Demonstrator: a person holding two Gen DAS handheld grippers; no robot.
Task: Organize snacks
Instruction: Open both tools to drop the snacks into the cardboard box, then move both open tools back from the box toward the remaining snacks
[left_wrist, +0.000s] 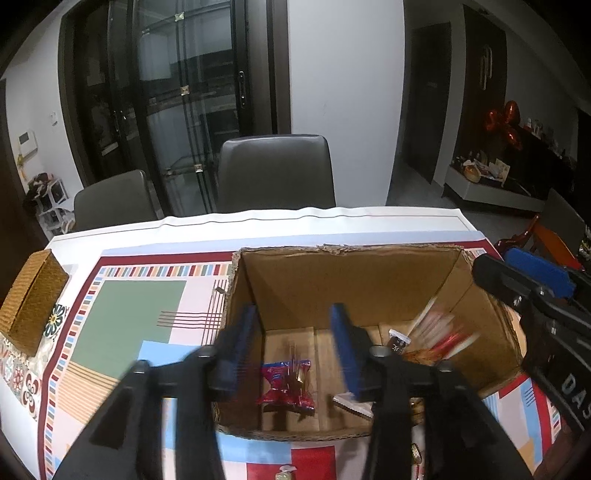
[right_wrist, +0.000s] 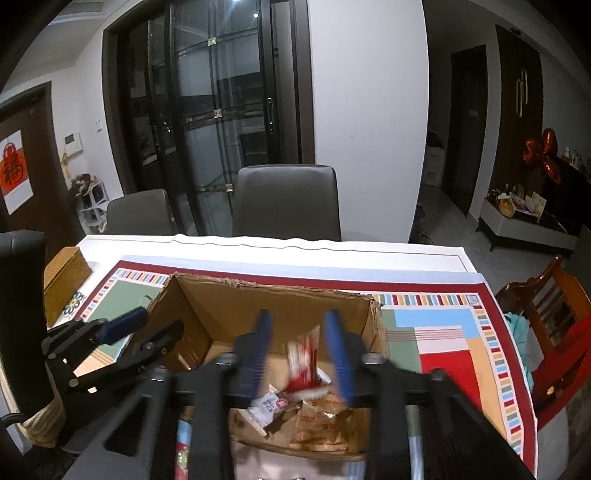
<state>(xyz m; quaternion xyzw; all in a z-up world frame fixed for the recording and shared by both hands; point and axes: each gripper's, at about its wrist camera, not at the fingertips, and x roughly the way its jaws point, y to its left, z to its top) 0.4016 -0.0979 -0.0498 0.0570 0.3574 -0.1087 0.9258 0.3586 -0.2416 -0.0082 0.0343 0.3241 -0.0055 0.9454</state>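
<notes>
An open cardboard box (left_wrist: 343, 280) (right_wrist: 258, 302) stands on the patterned tablecloth. My left gripper (left_wrist: 295, 350) is open over the box's left half, above a red and blue snack packet (left_wrist: 286, 384) lying on the box floor. My right gripper (right_wrist: 301, 354) is open over the box's right half; a blurred red and white packet (right_wrist: 304, 363) is in mid-air between its fingers, above a white packet (right_wrist: 269, 404) and orange wrappers (right_wrist: 321, 421). The same blurred packet (left_wrist: 443, 332) shows in the left wrist view.
A woven wicker box (left_wrist: 31, 299) sits at the table's left edge. Two grey chairs (left_wrist: 277, 173) stand behind the table. A wooden chair (right_wrist: 554, 314) stands at the right. A small white packet (left_wrist: 351, 402) lies in the box.
</notes>
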